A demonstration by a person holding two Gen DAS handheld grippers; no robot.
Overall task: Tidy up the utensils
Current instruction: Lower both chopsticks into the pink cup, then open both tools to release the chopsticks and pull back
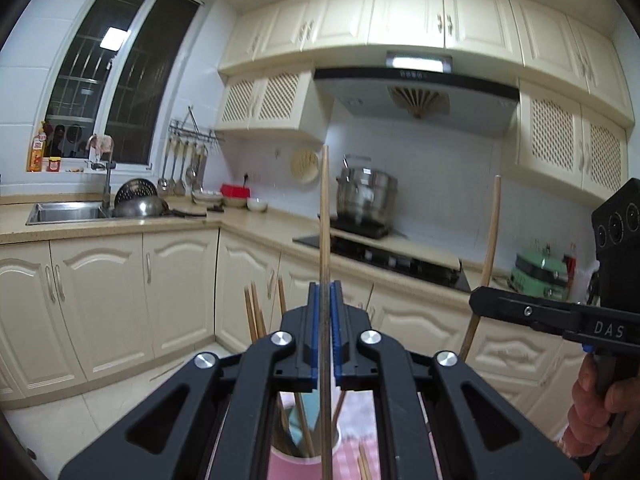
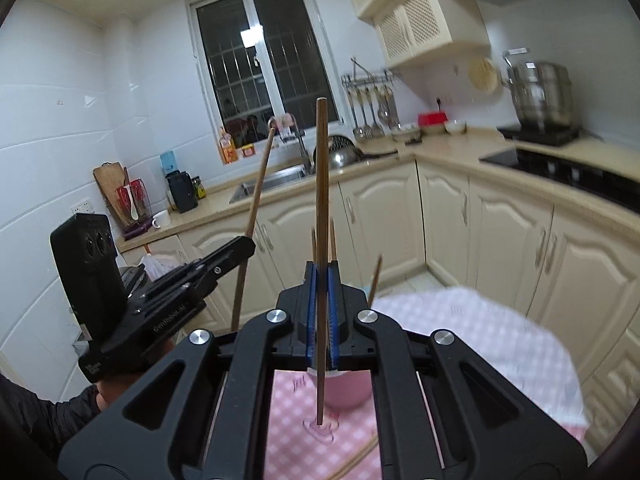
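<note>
The pink cup (image 1: 298, 466) is half hidden. Left tongs (image 1: 325, 300) and right tongs (image 2: 321, 280) each pinch one upright chopstick (image 1: 325, 208).

Two claws (image 1: 325, 300) (image 2: 322, 280), two held chopsticks (image 1: 325, 216) (image 2: 321, 184), one pink cup (image 1: 298, 464)

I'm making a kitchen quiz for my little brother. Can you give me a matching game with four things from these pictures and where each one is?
Things:
1. chopstick
2. pink cup
3. steel pot
4. colander

Places:
A. on the stove
B. beside the sink
C. clamped upright in the left gripper
D. on the checked cloth, holding chopsticks

Pairs: 1-C, 2-D, 3-A, 4-B
</note>
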